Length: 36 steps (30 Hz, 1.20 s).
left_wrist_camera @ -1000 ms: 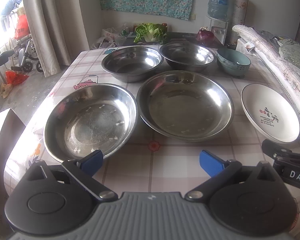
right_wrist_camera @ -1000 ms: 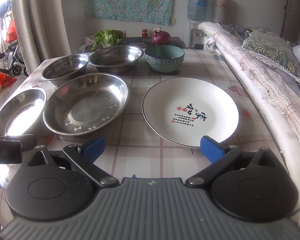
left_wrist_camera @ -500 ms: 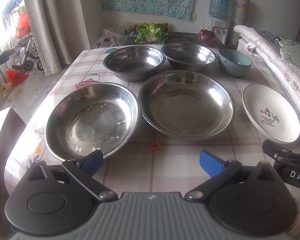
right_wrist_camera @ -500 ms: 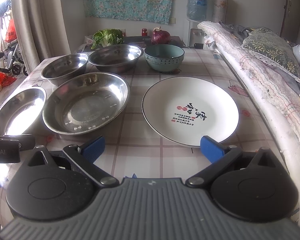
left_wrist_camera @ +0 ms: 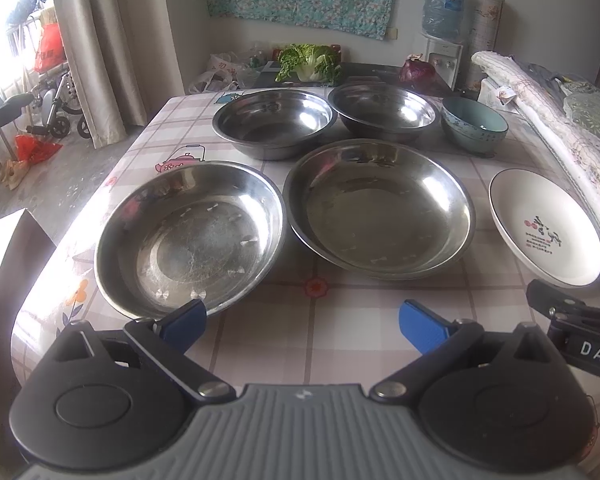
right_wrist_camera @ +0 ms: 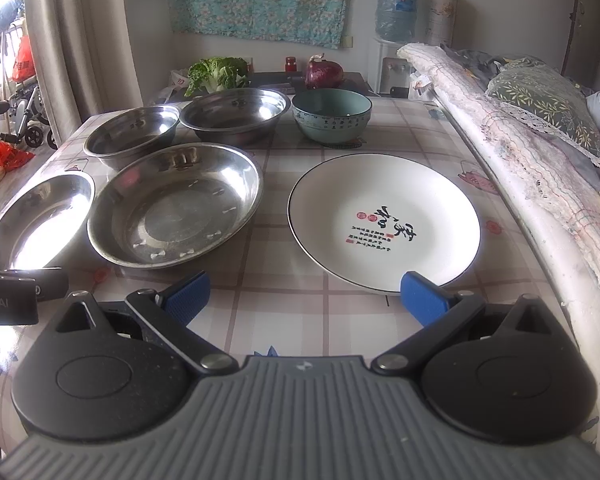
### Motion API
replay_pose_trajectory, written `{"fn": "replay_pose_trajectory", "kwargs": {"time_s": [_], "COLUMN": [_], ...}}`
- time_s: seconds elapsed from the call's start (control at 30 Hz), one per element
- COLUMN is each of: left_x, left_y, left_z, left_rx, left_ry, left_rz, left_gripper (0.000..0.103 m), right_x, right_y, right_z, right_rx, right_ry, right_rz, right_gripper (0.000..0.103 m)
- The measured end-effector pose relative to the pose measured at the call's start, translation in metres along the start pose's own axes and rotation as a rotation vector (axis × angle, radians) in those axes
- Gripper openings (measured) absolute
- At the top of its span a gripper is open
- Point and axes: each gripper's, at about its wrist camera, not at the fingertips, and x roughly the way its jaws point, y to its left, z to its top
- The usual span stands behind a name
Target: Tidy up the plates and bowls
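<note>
Looks like you're right at the start, nothing stacked yet. On the checked-cloth tabletop (left_wrist_camera: 340,320), the two wide shallow steel plates (left_wrist_camera: 380,208) sit side by side up front, touching or nearly, two deeper steel bowls (left_wrist_camera: 274,122) behind them, the white ceramic plate with black calligraphy (right_wrist_camera: 384,220) front right, the small teal ceramic bowl (right_wrist_camera: 331,114) behind it. Your left gripper (left_wrist_camera: 302,320) and right gripper (right_wrist_camera: 304,294) both have fingers spread wide, holding nothing. I'd guess the next move is nesting one steel plate into the other; those thin, slick rims need a square grip.
</note>
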Motion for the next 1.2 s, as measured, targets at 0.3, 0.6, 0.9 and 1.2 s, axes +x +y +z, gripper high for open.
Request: {"fn": "replay_pose_trajectory", "kwargs": {"time_s": [0.3, 0.6, 0.9, 1.2], "left_x": [-0.001, -0.001, -0.001, -0.009], "left_y": [0.001, 0.001, 0.002, 0.017], "left_z": [0.000, 0.000, -0.002, 0.001], "left_rx": [-0.003, -0.003, -0.003, 0.015], "left_ry": [0.004, 0.002, 0.004, -0.053], "left_rz": [-0.001, 0.000, 0.000, 0.011], "left_gripper": [0.103, 0.103, 0.103, 0.103], "right_x": [-0.001, -0.003, -0.007, -0.009], "right_y": [0.000, -0.001, -0.003, -0.003], "right_z": [0.000, 0.000, -0.002, -0.004], "right_rx": [0.003, 0.001, 0.015, 0.003], "right_ry": [-0.001, -0.007, -0.020, -0.036], "right_rz": [-0.006, -0.020, -0.036, -0.003], "right_gripper": [0.102, 0.102, 0.102, 0.102]}}
